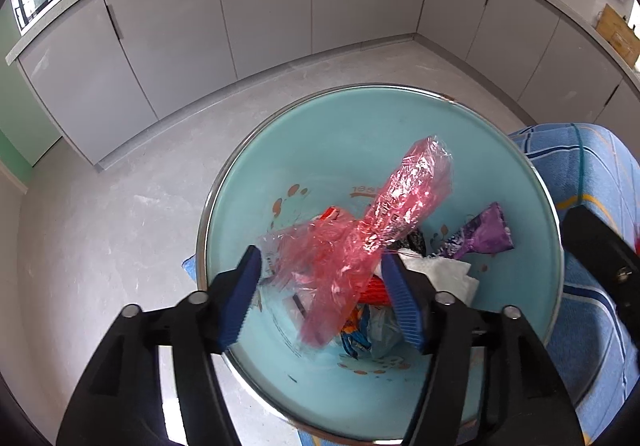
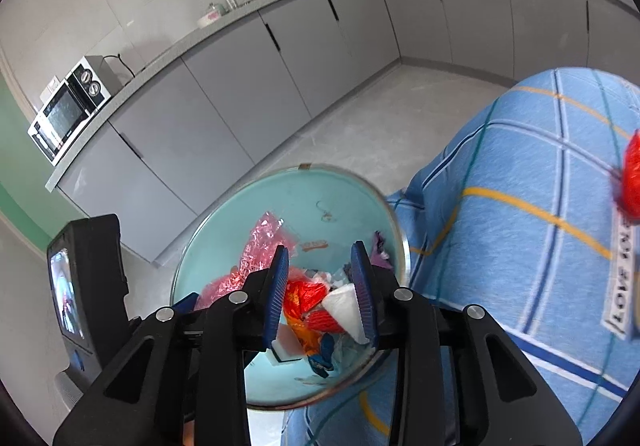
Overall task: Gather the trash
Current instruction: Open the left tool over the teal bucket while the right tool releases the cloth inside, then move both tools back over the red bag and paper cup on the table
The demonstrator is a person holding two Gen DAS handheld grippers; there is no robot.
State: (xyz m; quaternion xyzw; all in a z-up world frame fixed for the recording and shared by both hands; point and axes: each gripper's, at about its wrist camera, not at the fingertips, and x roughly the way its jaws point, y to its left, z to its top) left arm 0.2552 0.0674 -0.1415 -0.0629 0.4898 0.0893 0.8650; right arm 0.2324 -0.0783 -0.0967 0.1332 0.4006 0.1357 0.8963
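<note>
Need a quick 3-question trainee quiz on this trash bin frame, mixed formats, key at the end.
1. True or false: the left gripper is clamped tight on the pink plastic wrapper.
2. Multiple choice: the inside of the trash bin is (A) black, (B) light blue, (C) white.
3. Fill in: on the counter at the far left stands a white ____.

Key
1. False. The jaws stand apart; the wrapper lies loose between them, over the bin.
2. B. Light blue, with a small printed pattern; a purple wrapper and white tissue lie inside.
3. Toaster oven. The right gripper is also open above the bin.
</note>
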